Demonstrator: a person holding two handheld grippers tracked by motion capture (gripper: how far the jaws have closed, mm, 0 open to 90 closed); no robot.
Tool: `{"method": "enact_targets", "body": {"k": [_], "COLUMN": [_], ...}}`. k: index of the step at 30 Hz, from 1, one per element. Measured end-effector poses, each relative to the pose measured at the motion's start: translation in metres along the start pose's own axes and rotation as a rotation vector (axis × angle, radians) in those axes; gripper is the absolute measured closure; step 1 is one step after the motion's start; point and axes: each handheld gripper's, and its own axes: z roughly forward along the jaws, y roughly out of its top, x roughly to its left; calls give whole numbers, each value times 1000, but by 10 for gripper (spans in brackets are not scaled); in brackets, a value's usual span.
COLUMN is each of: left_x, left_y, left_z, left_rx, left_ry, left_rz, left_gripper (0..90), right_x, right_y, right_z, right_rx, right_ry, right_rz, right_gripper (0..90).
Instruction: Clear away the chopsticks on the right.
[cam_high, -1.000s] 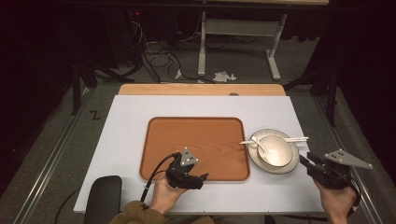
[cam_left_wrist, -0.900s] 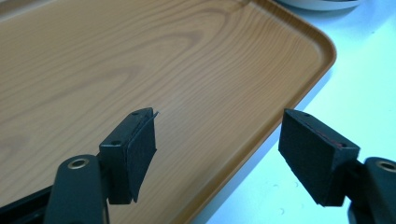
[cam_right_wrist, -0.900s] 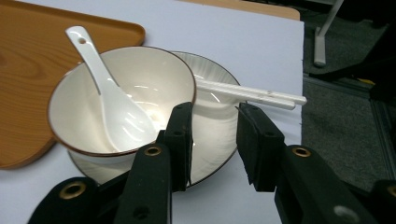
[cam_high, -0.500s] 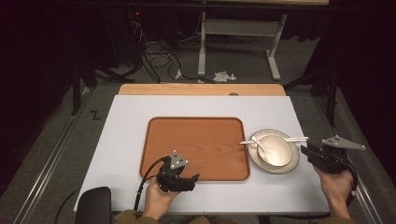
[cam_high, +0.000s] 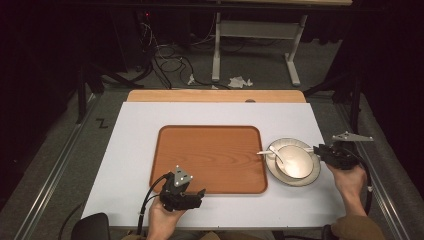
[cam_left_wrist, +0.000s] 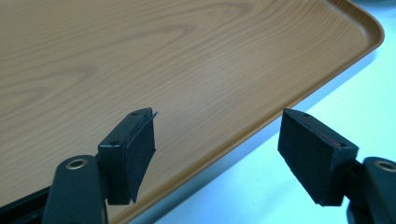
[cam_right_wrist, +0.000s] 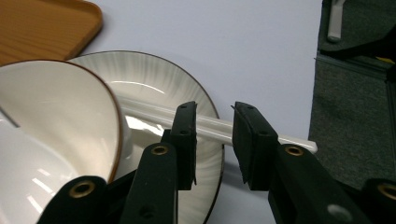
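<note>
- Right gripper view: the right gripper (cam_right_wrist: 214, 140) has its jaws partly spread and straddling a white chopstick (cam_right_wrist: 210, 125) that lies across the rim of the plate (cam_right_wrist: 154, 74); the jaws have just been closing, with the stick between them, but a gap shows on either side and the pads do not yet press on it.
- Just beside the near jaw sits the white bowl (cam_right_wrist: 56, 107) on that plate, with the corner of the wooden tray (cam_right_wrist: 51, 23) beyond.
- To do this pinch well, I judge the jaws should close squarely on the stick's overhanging stretch (its tip reaches past the plate onto the white table (cam_right_wrist: 224, 42)), keeping the lower pad off the plate rim so nothing is dragged or tipped.
- A slow, level lift should follow, since a thin glazed stick may roll or slip between flat pads.
- Left gripper view: the left gripper (cam_left_wrist: 217, 144) hangs with jaws wide apart and nothing between them, over the near edge of the tray (cam_left_wrist: 187, 70).
- High view gives the layout that the close views lack: the left gripper (cam_high: 182, 192) sits at the tray's (cam_high: 210, 155) front edge, the right gripper (cam_high: 320, 151) at the plate's (cam_high: 272, 170) right side, and a spoon (cam_high: 277, 155) rests in the bowl (cam_high: 297, 162).
- The gap around the chopstick can be read only up close.
</note>
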Motion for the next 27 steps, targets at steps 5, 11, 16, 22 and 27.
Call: {"method": "enact_targets", "body": {"k": [5,11,16,22,27], "left_x": [1,0,-4,-3,-3], "left_y": [-3,-7,-9,-9,-10], "left_z": [-2,-4,-4,-4,-3], "left_rx": [1,14,25,26,29], "left_ry": [14,60,75,75,74], "left_rz": [-16,-1,17,12,12], "left_gripper": [272,271,269,269,269], "right_x": [-3,2,4,3,1], "right_y": [4,13,17,20,21], "right_z": [10,23,29,32,34], "right_rx": [17,71,101,107,129], "right_ry": [-12,-34,-23,-7,21], "right_rz": [-9,-78,-92,-87,-93], "right_gripper": [711,686,677,669,658]}}
